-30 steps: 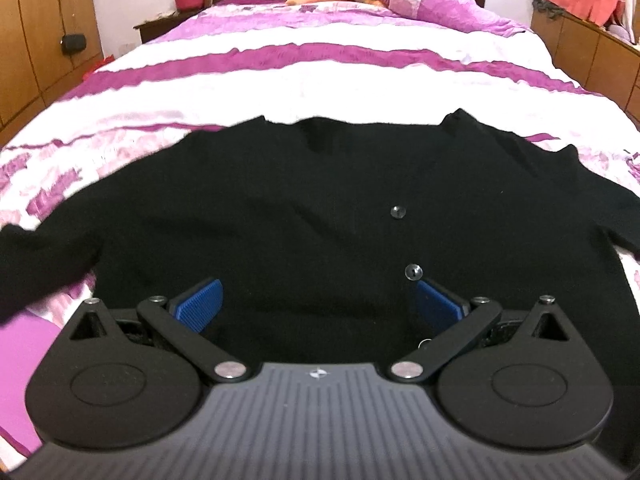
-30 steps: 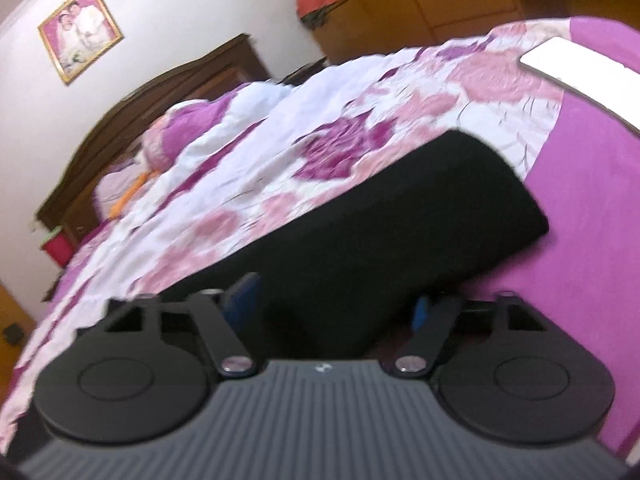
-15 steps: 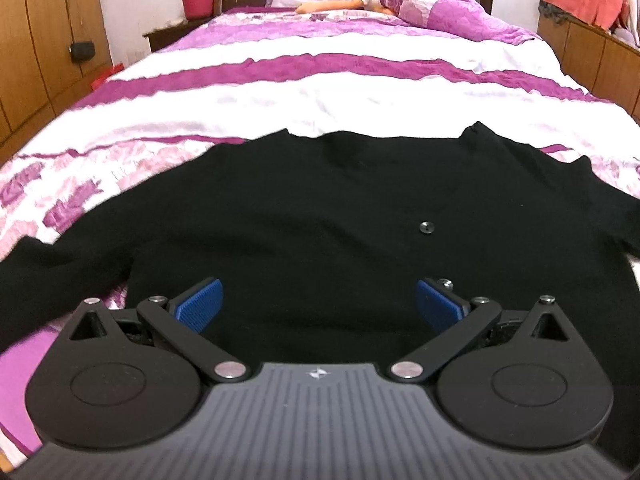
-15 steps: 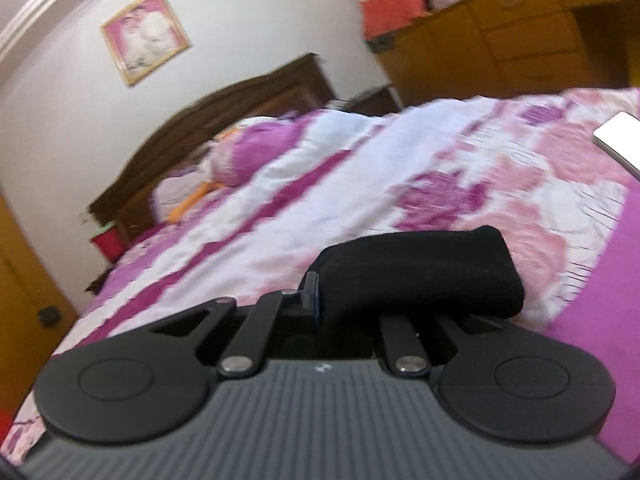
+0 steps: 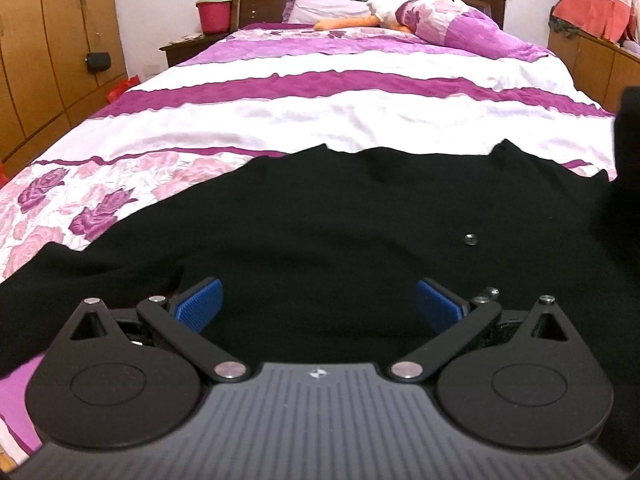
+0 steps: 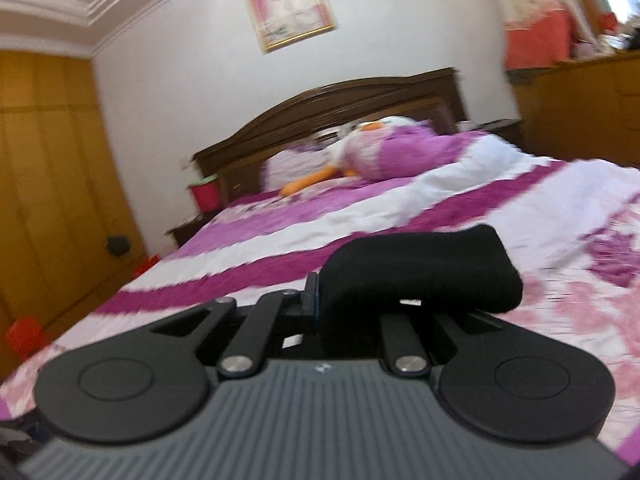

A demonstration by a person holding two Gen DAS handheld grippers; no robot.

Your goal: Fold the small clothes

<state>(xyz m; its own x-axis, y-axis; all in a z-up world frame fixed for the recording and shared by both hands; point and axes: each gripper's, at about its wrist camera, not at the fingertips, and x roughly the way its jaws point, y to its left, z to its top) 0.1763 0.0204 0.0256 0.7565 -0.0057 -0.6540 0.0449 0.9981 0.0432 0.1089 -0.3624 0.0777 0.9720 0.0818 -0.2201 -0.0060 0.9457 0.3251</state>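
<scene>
A black buttoned cardigan (image 5: 328, 240) lies spread flat on the bed, front up, one sleeve reaching off to the left. My left gripper (image 5: 318, 304) is open just above its lower part, blue pads apart and empty. My right gripper (image 6: 352, 300) is shut on the cardigan's right sleeve (image 6: 420, 272) and holds the cuff end lifted above the bed. In the left wrist view the raised sleeve (image 5: 628, 144) shows as a dark shape at the right edge.
The bed (image 5: 360, 120) has a purple, white and floral cover. A plush toy and pillows (image 5: 420, 16) lie by the dark headboard. A red bucket (image 5: 214, 14) stands on the nightstand. Wooden wardrobes (image 5: 40, 60) run along the left, drawers (image 5: 600, 60) along the right.
My right gripper closed on the sleeve and lifted it off the bed, tilting upward. My left gripper drew back slightly toward the hem and stayed open.
</scene>
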